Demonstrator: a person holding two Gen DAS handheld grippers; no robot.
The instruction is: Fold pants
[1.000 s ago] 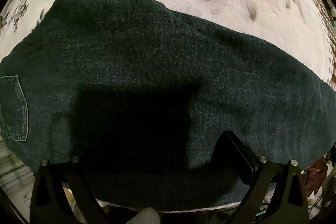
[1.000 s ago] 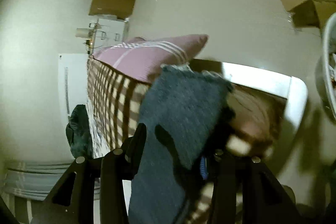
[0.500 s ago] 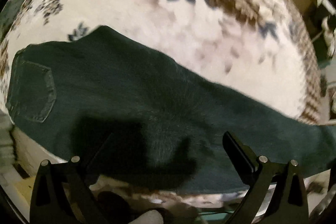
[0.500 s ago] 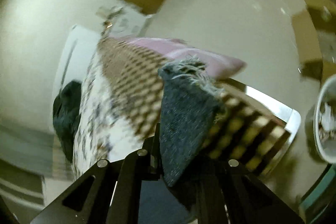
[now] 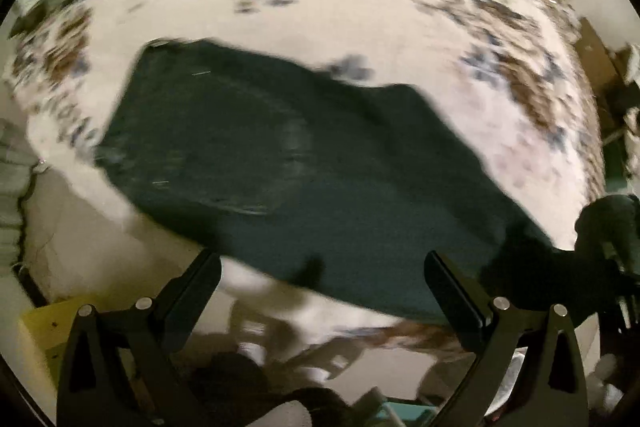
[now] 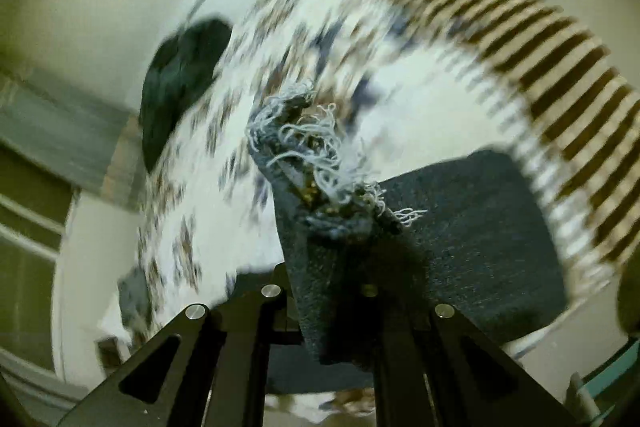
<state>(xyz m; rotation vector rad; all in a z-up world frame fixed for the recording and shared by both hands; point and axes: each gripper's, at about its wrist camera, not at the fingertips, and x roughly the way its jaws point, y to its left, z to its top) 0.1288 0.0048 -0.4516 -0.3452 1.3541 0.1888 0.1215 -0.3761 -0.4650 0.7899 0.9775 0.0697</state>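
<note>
Dark blue jeans [image 5: 300, 179] lie spread on a white bedcover with blue and brown flowers [image 5: 320, 7]. My left gripper [image 5: 320, 259] hovers above their near edge, pointing steeply down, open, with nothing between its fingers. In the right wrist view my right gripper [image 6: 332, 267] is shut on the frayed hem [image 6: 316, 155] of a pant leg. The cloth stands up between the jaws and hides the pads. The rest of the jeans [image 6: 472, 239] lies on the bed below. Both views are blurred by motion.
A brown-and-white checked border [image 6: 552, 67] runs along the bed's far side. A dark garment heap [image 6: 180, 79] sits at the bed's edge by a pale wall. Clutter and a yellow object [image 5: 44, 327] lie on the floor below the bed's near edge.
My left gripper rose and pulled back, so the jeans look smaller and more bedcover shows. My right gripper closed on the hem and swung it, rolling, over the bed.
</note>
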